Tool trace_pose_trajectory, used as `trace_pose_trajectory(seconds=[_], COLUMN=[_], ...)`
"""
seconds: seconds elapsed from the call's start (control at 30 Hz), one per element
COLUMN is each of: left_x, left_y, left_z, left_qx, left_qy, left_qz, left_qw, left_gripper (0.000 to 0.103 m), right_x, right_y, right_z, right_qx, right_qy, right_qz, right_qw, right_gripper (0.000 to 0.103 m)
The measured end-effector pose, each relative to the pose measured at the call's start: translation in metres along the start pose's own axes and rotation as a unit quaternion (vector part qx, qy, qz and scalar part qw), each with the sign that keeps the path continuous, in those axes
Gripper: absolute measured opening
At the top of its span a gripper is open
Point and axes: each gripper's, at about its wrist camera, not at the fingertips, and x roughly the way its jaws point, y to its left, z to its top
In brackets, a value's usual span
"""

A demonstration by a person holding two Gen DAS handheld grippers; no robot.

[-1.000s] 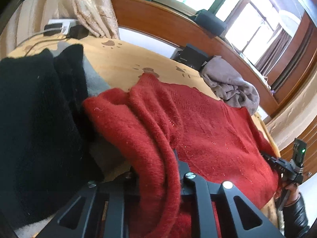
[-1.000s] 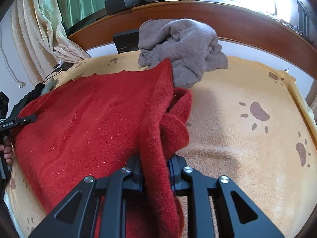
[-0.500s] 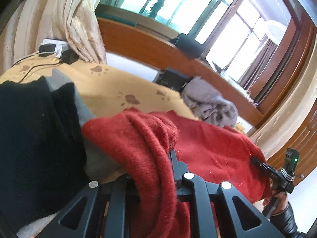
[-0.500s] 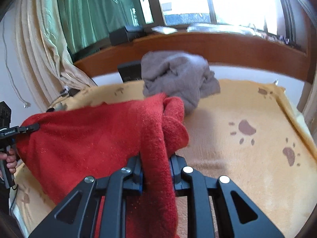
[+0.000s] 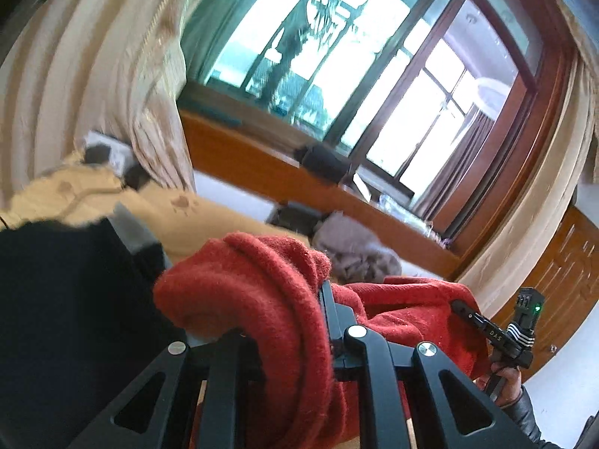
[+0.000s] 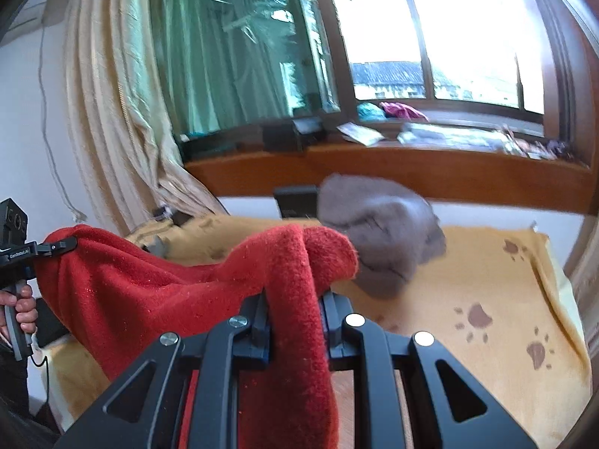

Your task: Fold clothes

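Between the two tongs, raised off the bed, hung the fuzzy red knitted sweater (image 6: 149, 292), stretched like a hammock and not yet folded at all. The right gripper (image 6: 294, 310) was clamped on a bunched edge of it, the wool spilling over the jaws toward six o'clock. The left gripper (image 5: 288, 321) was pinched shut on the other bunched edge the same way; in the right wrist view that left gripper (image 6: 56, 247) showed at nine o'clock with red cloth hanging from its tip, and the right gripper (image 5: 462, 308) showed at four o'clock in the left wrist view, a hand (image 5: 505, 378) on its handle.

By my judgement this was the opening beat: garment picked up and spread, with every fold left to do — lay it flat, tuck the sleeves, double it over.

Further out, at one o'clock, a crumpled grey woollen garment (image 6: 382, 232) waited on the tan paw-print blanket (image 6: 486, 299), unfolded too. At nine o'clock in the left view lay a black knitted garment (image 5: 67, 318); whether that one was folded I could not tell.
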Motion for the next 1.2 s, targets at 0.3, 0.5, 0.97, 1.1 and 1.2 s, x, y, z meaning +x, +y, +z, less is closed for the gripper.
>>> trace_pose_trajectory(seconds=[0.3,0.5,0.97,1.1,1.2], left_x=[-0.099,-0.153,-0.251,-0.219,-0.199], left_y=[0.048,0.107,0.202,0.256,0.291], left_z=[0.035,0.037,0.018,-0.030,-0.065], left_qx=[-0.009,-0.050,-0.142,-0.202,-0.237], left_qy=[-0.064,-0.086,-0.131,-0.047,0.000], left_qz=[0.064,0.116,0.196,0.256,0.276], left_qw=[0.9959,0.9882,0.9613,0.9443,0.9314], left_gripper=[0.016,0.016,0.017,0.018,0.023], right_x=[0.056,0.129,0.264,0.320,0.375], right_y=[0.102,0.192,0.341,0.345,0.337], right_z=[0.053,0.071,0.083,0.040,-0.009], right_qx=[-0.041,-0.072,-0.132,-0.180,-0.218], right_qy=[-0.018,0.002,0.046,0.121,0.204], right_qz=[0.073,0.129,0.250,0.218,0.168], right_qw=[0.996,0.989,0.958,0.952,0.940], right_gripper=[0.021,0.021,0.021,0.027,0.048])
